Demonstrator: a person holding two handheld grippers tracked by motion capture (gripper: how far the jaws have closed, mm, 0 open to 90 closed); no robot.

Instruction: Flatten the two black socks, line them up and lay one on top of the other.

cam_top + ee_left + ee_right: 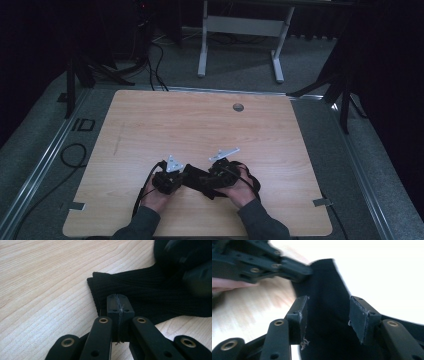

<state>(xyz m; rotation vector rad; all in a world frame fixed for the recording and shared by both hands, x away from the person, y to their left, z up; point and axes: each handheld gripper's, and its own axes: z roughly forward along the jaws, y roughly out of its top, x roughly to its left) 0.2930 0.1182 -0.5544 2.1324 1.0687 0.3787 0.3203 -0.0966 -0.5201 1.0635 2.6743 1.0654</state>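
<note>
we see a black knit cloth (150, 293) lying on the wooden table (200, 120) near its front edge — our left gripper (117, 306) pinches its ribbed edge, while our right gripper (328, 315) straddles it, jaws spread apart.

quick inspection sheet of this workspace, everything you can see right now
surface: light wooden table, bare apart from a grey round cap near the far edge
job's things: black ribbed knit cloth lying at the near middle between the grippers
clutter: nothing seen
grippers: left gripper shut on the cloth's edge; right gripper open, its fingers either side of the cloth
cables: black cable trailing from the left gripper; more cables on the floor beyond the table
surroundings: grey carpet, white desk frame, dark stands at both sides
</note>
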